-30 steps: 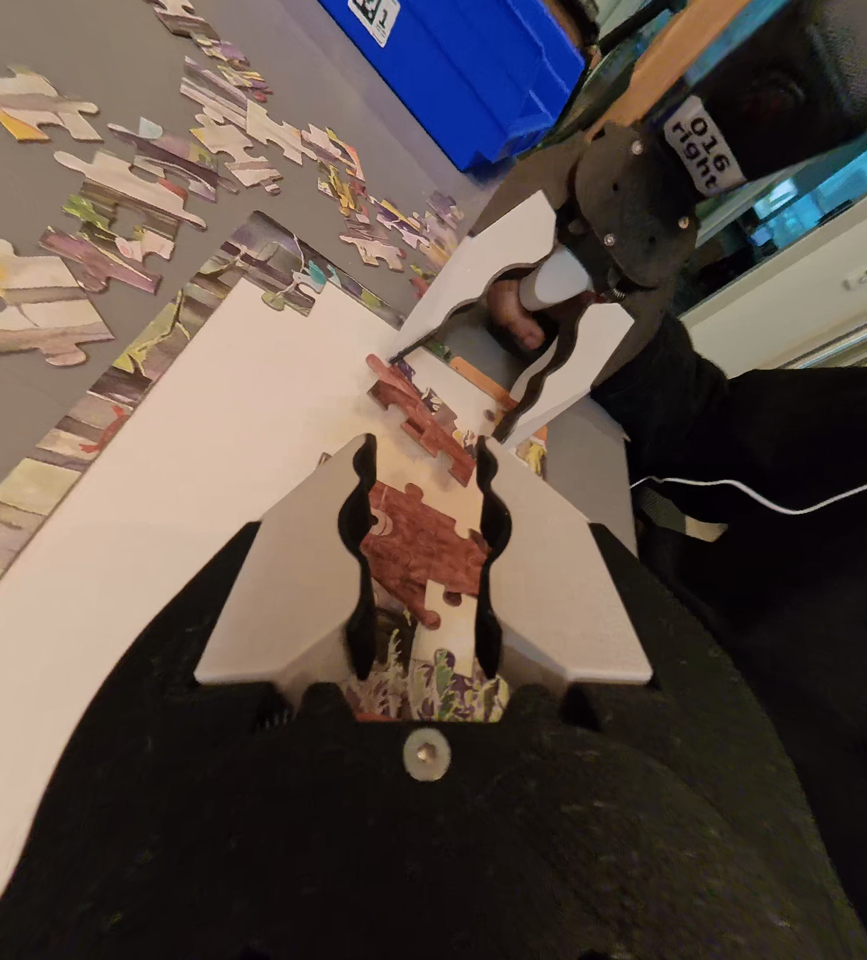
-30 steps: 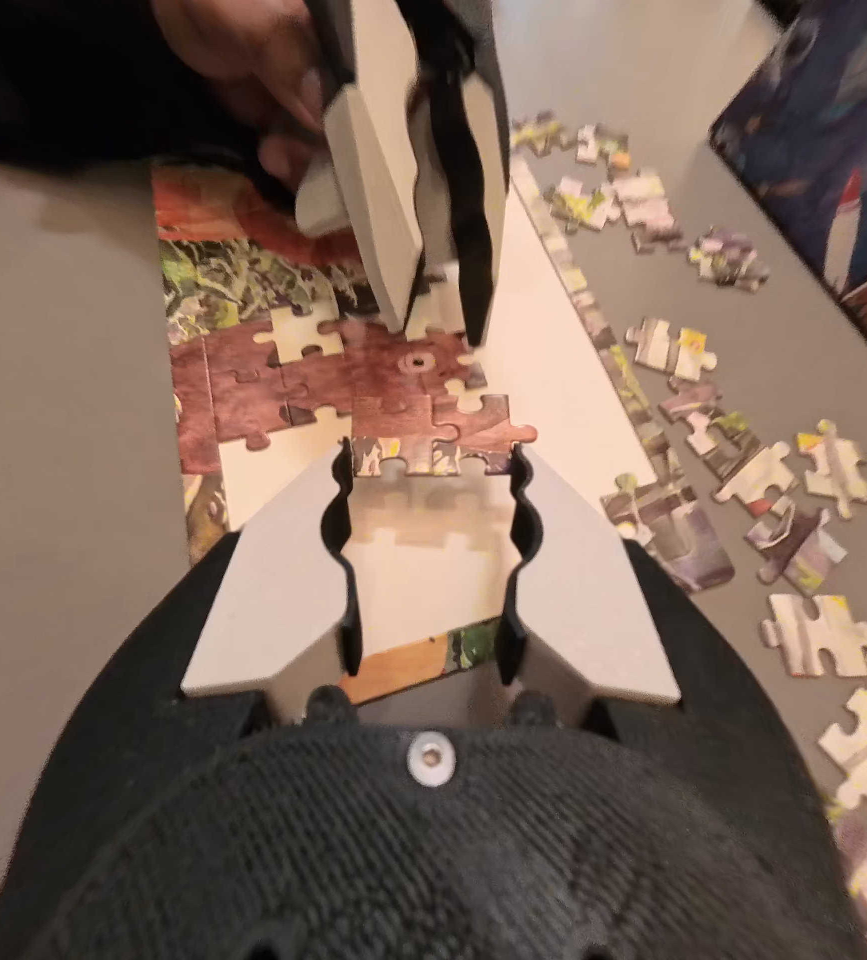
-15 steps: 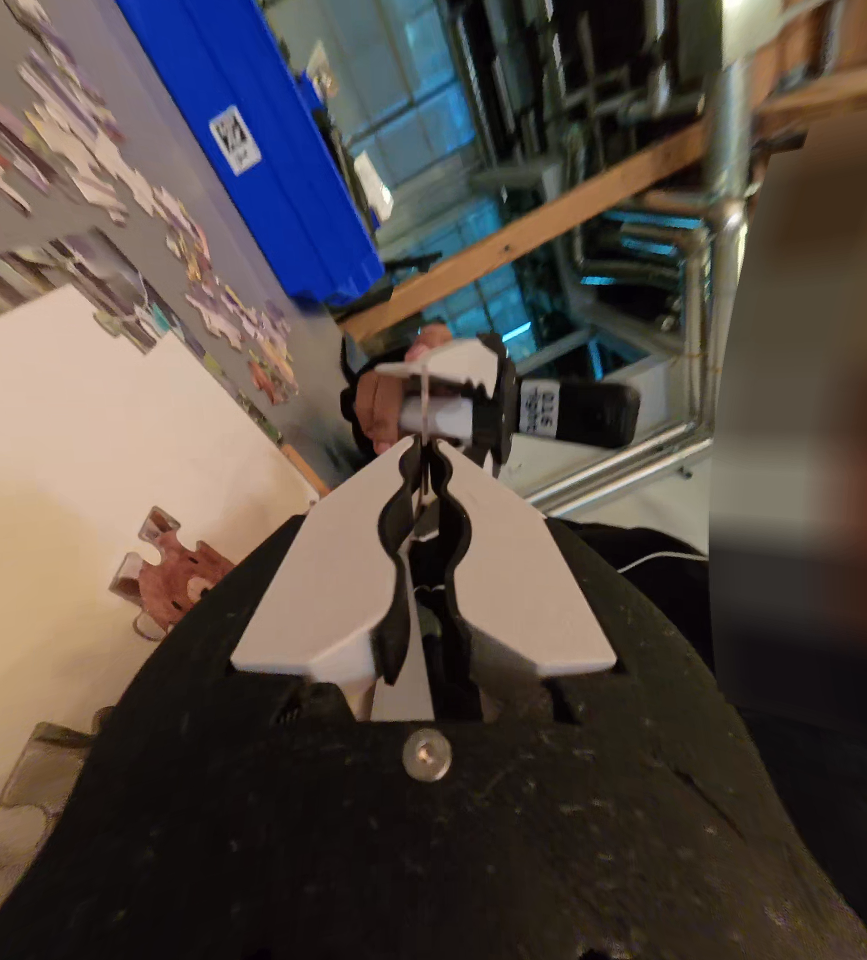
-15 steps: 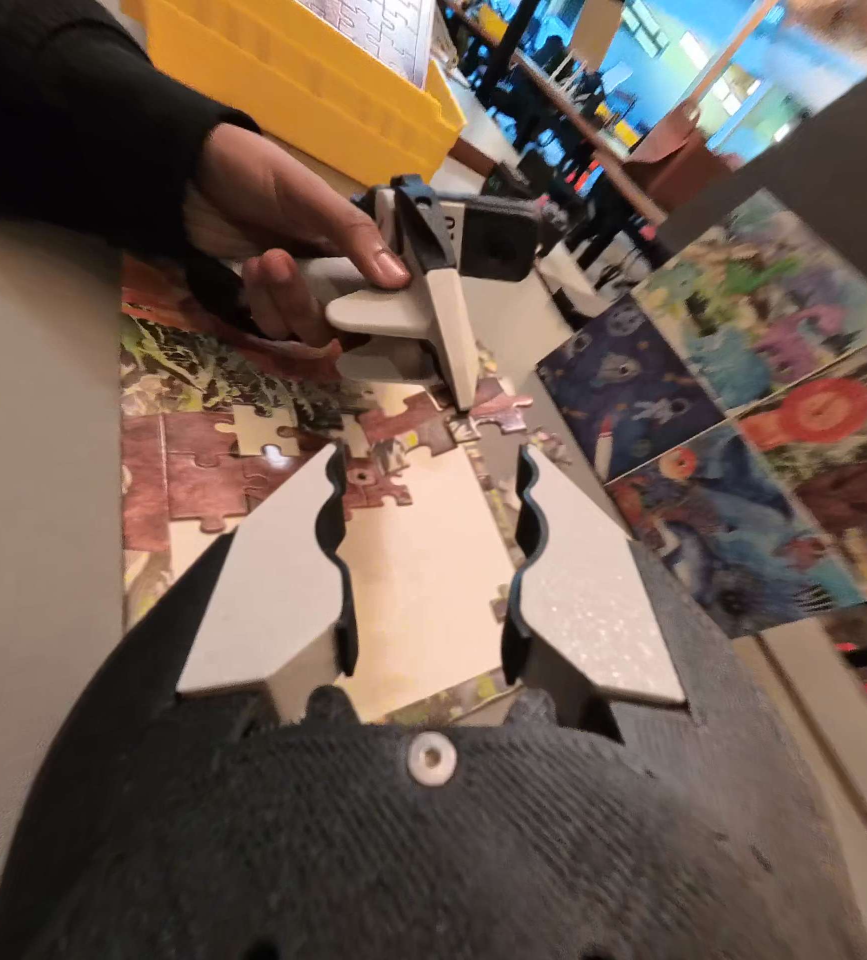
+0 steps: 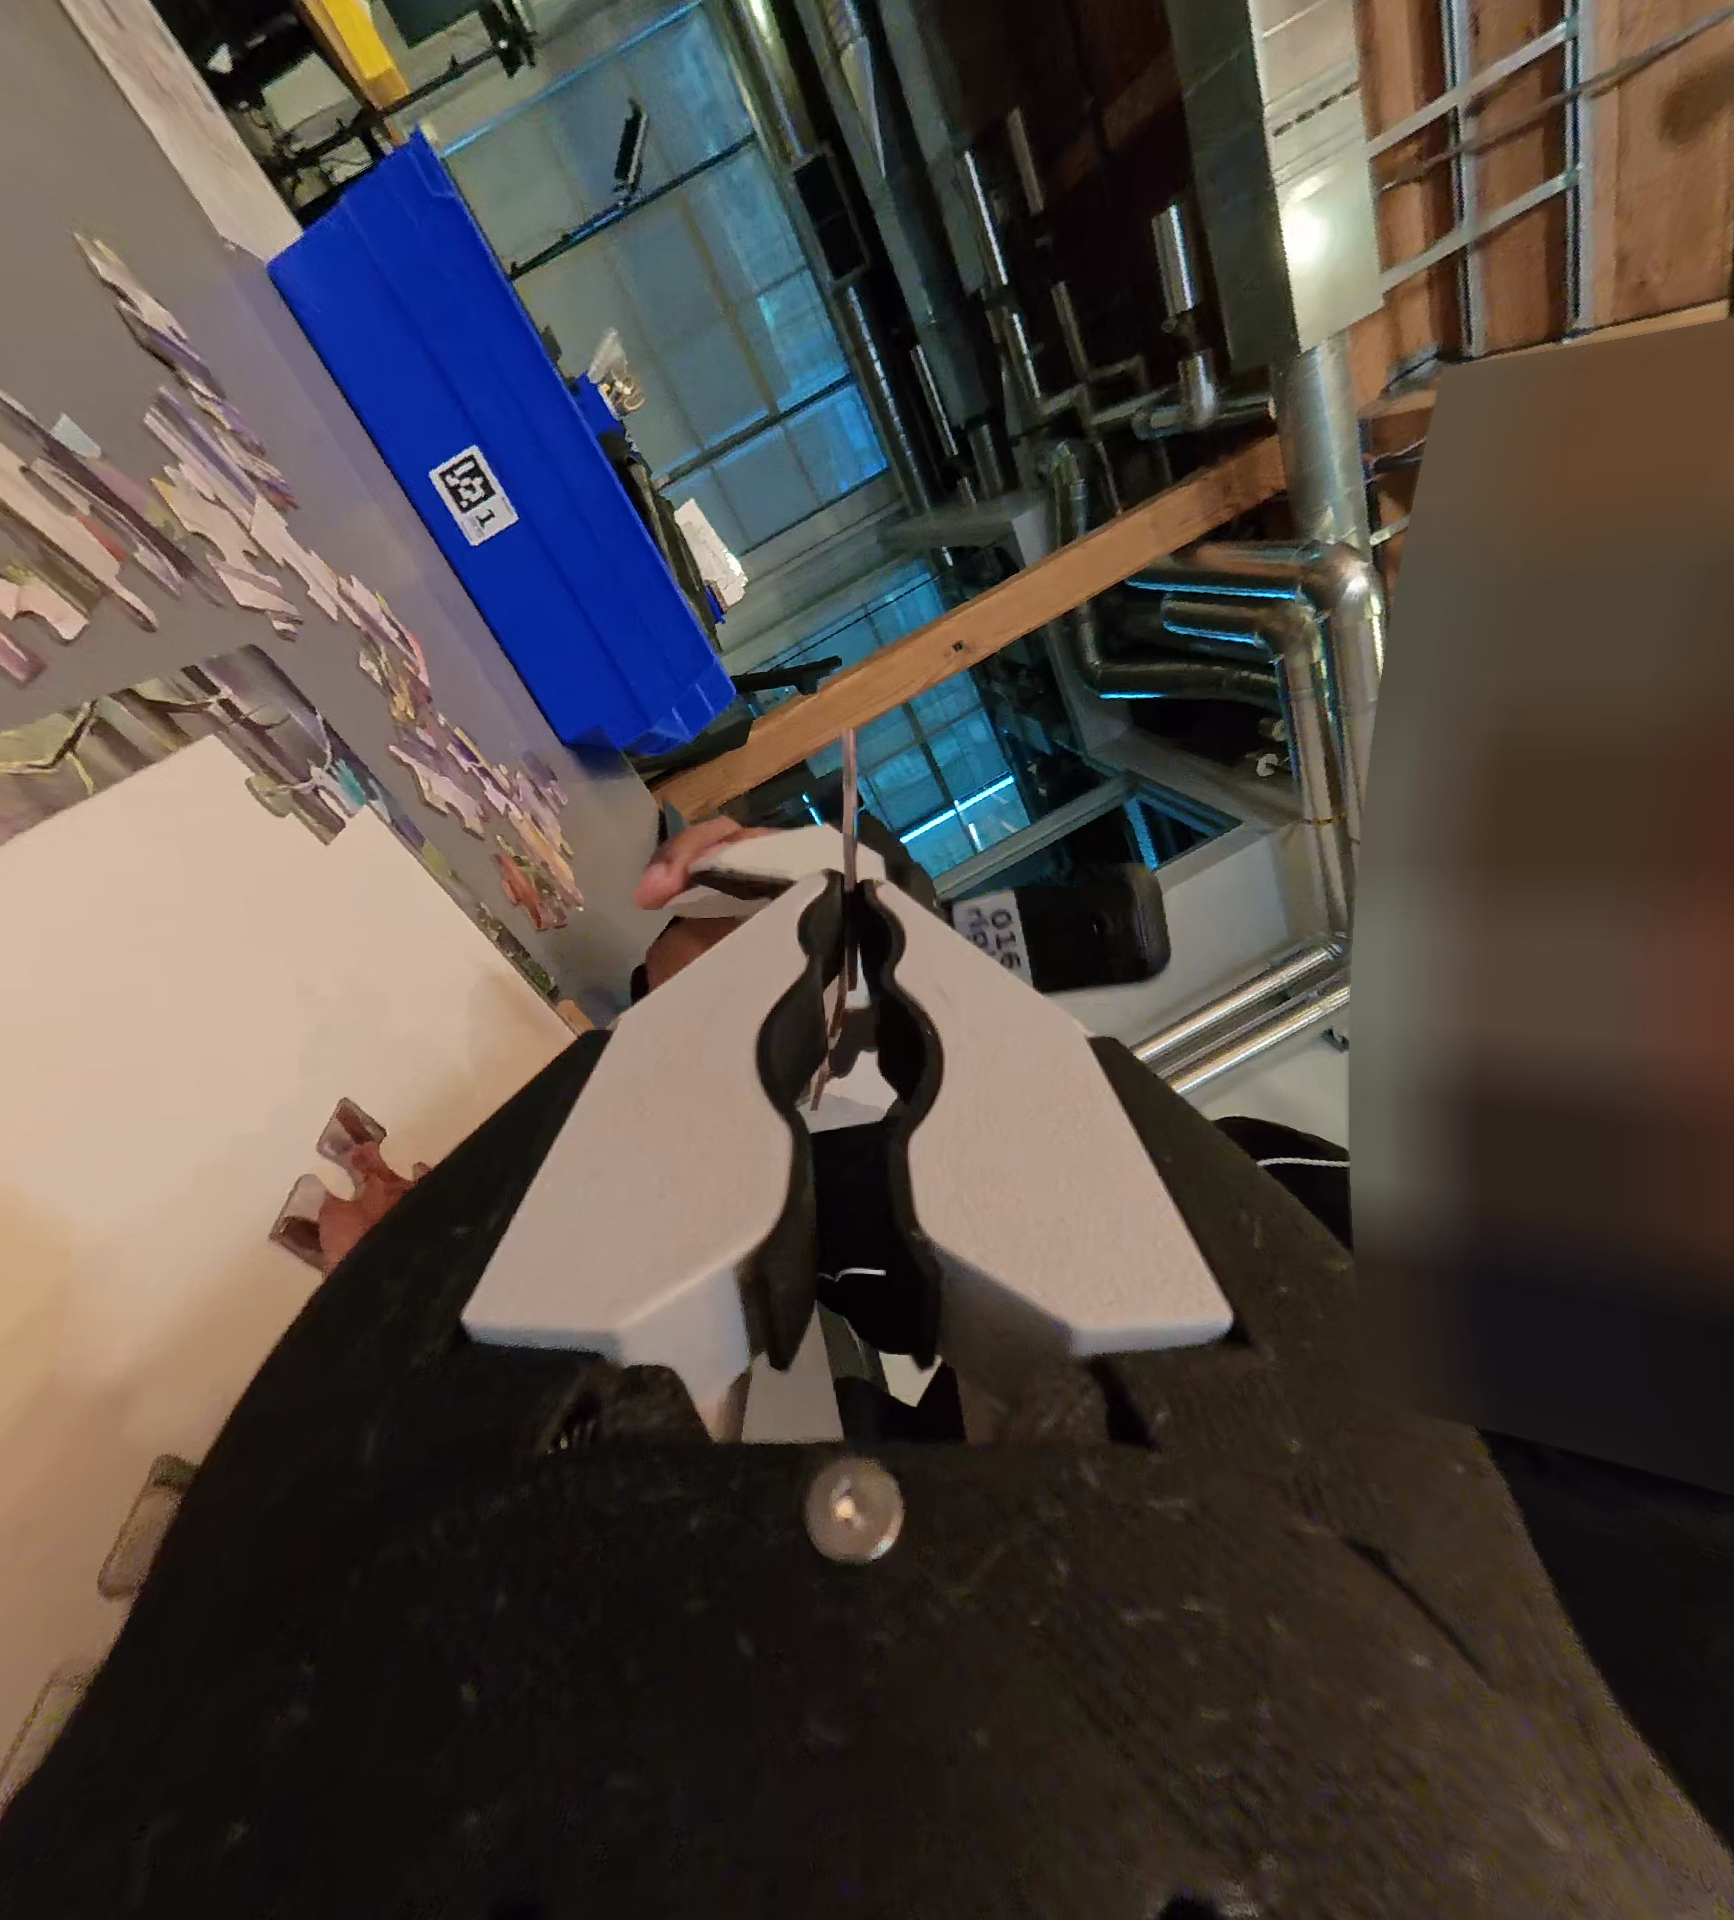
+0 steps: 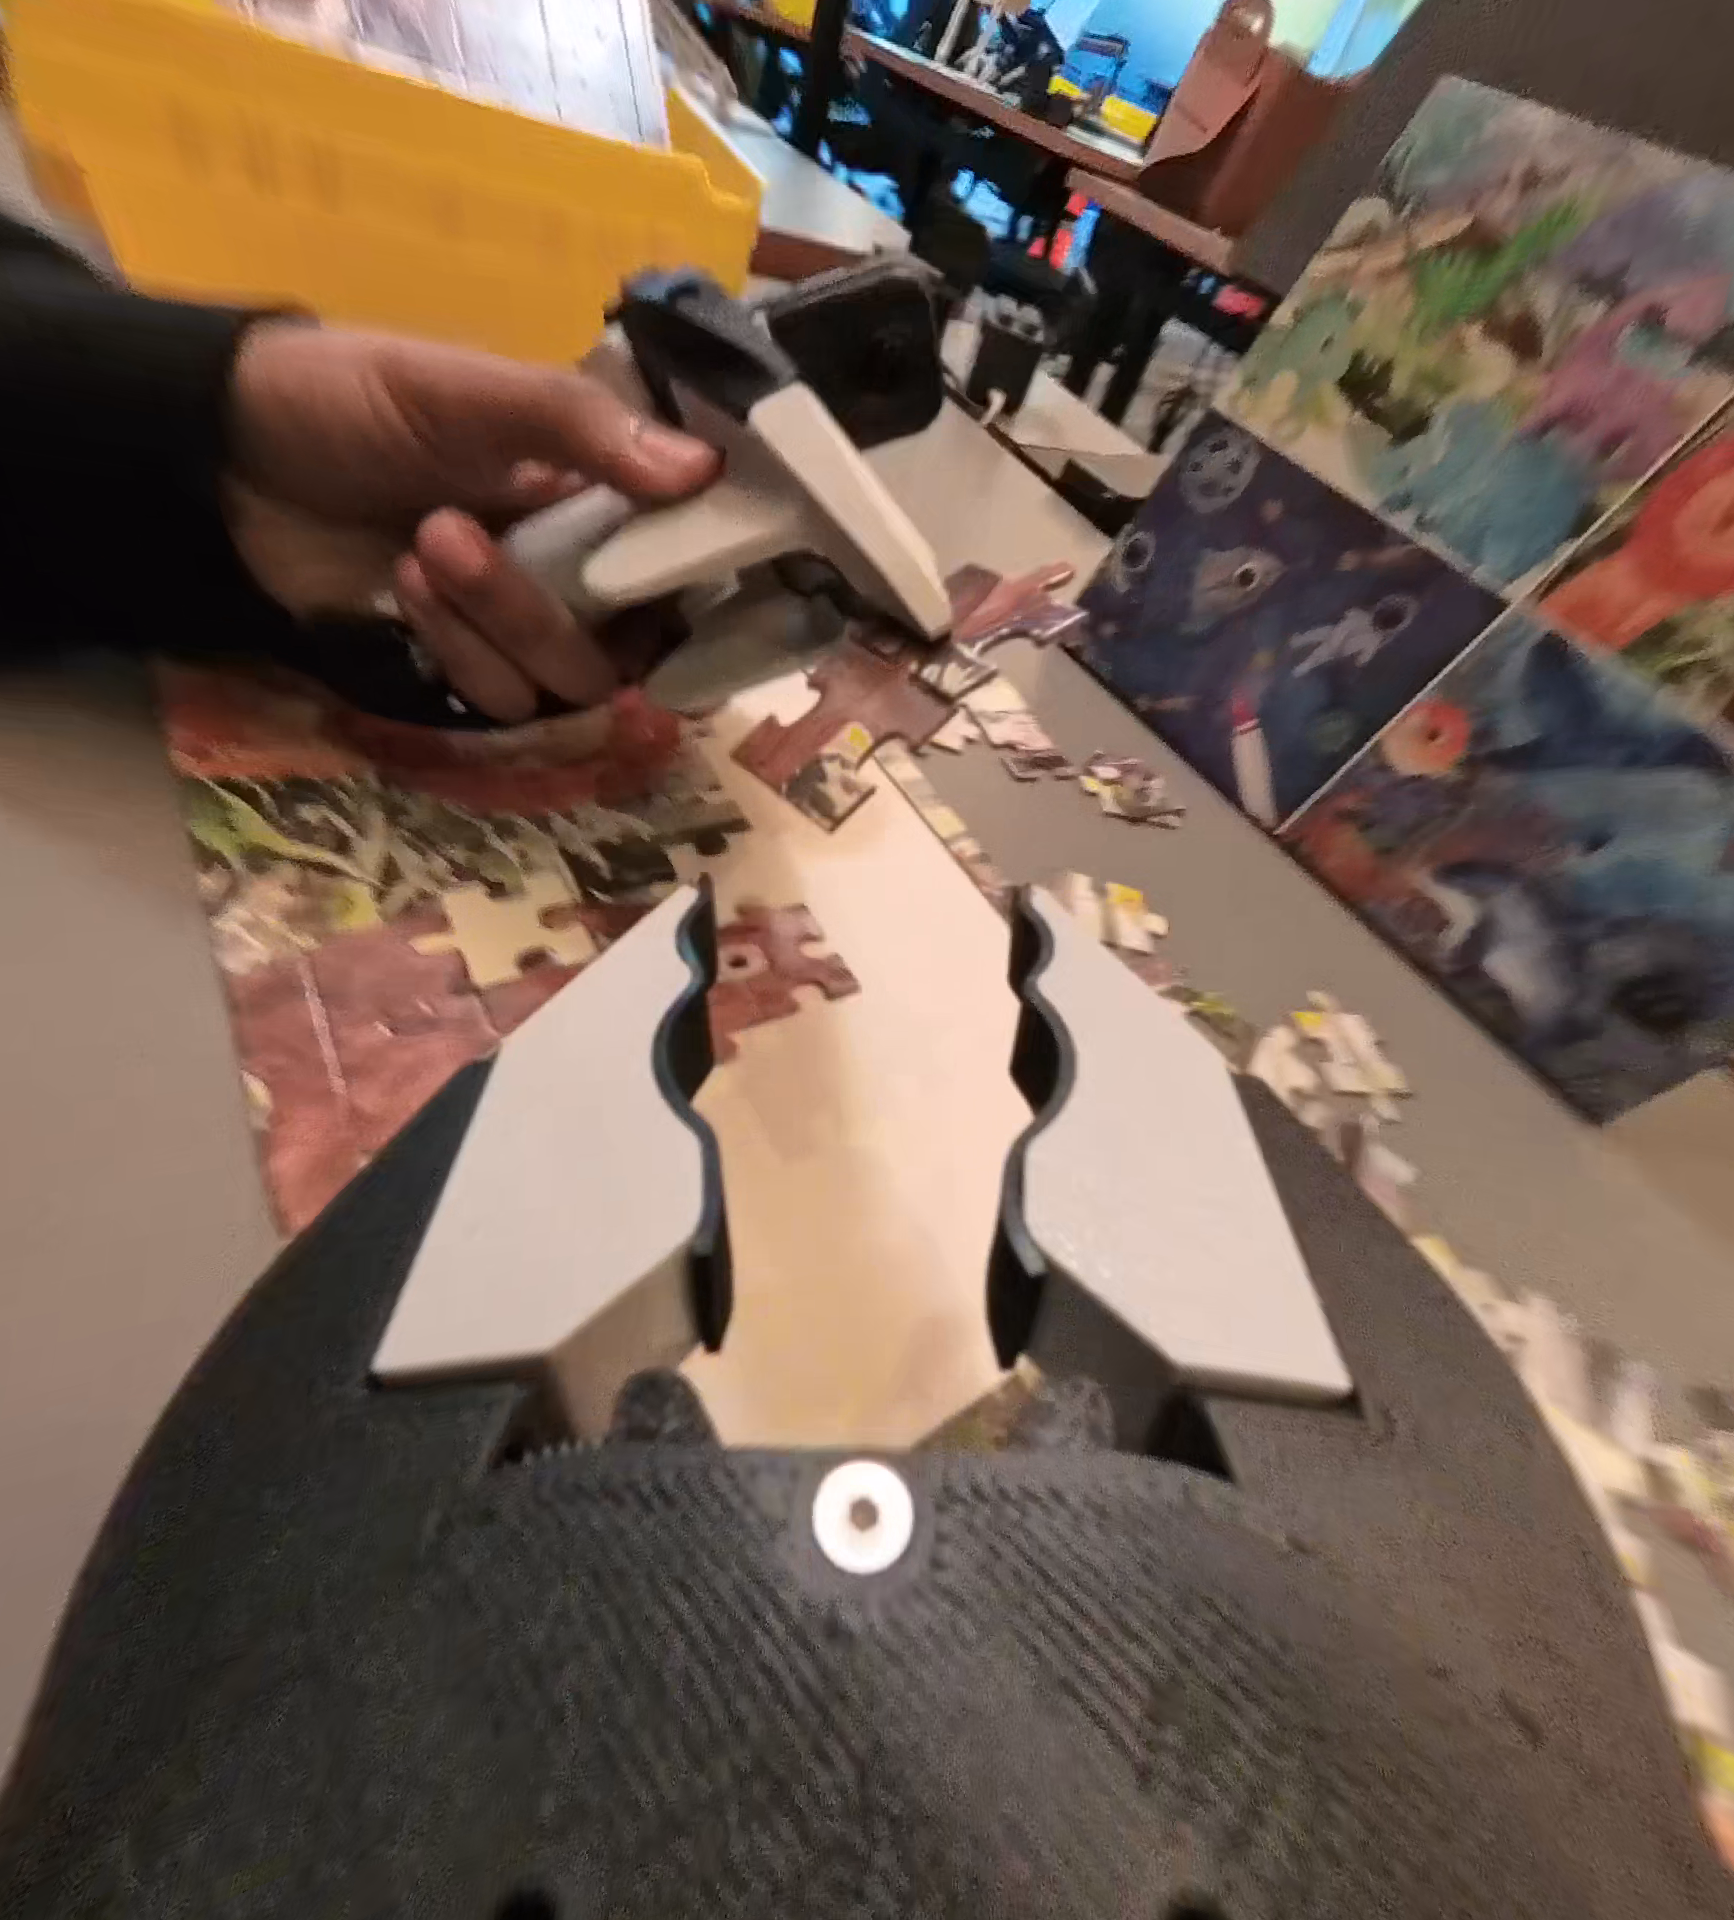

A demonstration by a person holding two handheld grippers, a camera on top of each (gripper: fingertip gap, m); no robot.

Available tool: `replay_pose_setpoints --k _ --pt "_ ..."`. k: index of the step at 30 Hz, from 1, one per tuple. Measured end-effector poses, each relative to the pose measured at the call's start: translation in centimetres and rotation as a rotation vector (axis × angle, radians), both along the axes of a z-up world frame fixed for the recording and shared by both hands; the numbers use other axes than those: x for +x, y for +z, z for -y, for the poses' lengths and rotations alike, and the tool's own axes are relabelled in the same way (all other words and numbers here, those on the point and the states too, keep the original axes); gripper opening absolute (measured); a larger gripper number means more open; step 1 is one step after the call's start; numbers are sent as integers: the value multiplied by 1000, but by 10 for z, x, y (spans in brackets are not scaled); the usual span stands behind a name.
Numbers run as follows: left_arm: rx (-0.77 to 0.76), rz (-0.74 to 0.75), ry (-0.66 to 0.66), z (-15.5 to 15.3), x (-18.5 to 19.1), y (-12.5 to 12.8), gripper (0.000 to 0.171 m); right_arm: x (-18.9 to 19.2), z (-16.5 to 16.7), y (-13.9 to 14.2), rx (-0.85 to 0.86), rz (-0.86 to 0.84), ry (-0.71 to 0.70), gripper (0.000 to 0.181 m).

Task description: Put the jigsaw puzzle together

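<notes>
My left gripper (image 5: 847, 883) is shut on a thin brown puzzle piece (image 5: 847, 810), seen edge-on and lifted off the white puzzle board (image 5: 167, 987). In the right wrist view the left gripper (image 6: 930, 623) holds that piece (image 6: 1014, 597) over the board's far end. My right gripper (image 6: 858, 914) is open and empty, low over the bare board (image 6: 873, 1091). The joined part of the puzzle (image 6: 375, 883), brown and green, lies to its left. A brown piece (image 5: 343, 1195) lies on the board by the left gripper's body.
Loose pieces (image 5: 219, 520) lie scattered on the grey table beyond the board and also to the right (image 6: 1330, 1049). A blue bin (image 5: 510, 488) stands at the far edge. A yellow bin (image 6: 354, 187) and picture boxes (image 6: 1465, 623) border the table. About 5 cm separates my left fingertips from my right.
My left gripper has shut on a brown piece and lifted it, tilting up and away from the board. My right gripper has stayed open and drawn back, tilting upward.
</notes>
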State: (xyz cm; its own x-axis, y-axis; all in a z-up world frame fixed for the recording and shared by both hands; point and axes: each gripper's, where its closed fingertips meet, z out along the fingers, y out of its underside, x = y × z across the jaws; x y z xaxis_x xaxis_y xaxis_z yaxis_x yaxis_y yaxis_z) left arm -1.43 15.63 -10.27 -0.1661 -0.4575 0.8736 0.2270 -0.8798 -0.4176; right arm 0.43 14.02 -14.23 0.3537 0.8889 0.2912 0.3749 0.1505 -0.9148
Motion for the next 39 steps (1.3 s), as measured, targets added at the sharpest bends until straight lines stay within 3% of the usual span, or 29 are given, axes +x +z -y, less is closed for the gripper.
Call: replay_pose_setpoints --k 4,9,17,20,22,24,27,31,34,39 --pt "10 17 -49 9 8 3 0 -2 12 21 -262 -209 111 46" --pt "60 -17 -73 18 17 4 0 -5 24 17 -434 -234 214 4" --pt "307 -145 19 21 18 9 0 8 18 19 -839 -364 283 0" --pt "462 -143 165 15 4 28 0 12 16 13 -941 -364 295 0" --pt "472 -161 228 7 -5 33 0 17 14 13 -933 -351 297 0" --pt "443 -187 223 3 -8 27 0 33 -5 13 -872 -362 199 0" --pt "400 -244 204 -1 -4 12 0 85 -41 0 -739 -334 -120 0" --pt "339 -375 109 4 11 -16 0 160 -34 -16 -757 -347 -433 0" --pt "308 -428 22 15 23 -32 0 188 -1 -36 -901 -355 -510 0" --pt "280 -453 -24 20 34 -40 0 186 38 -57 -1085 -371 -455 0"
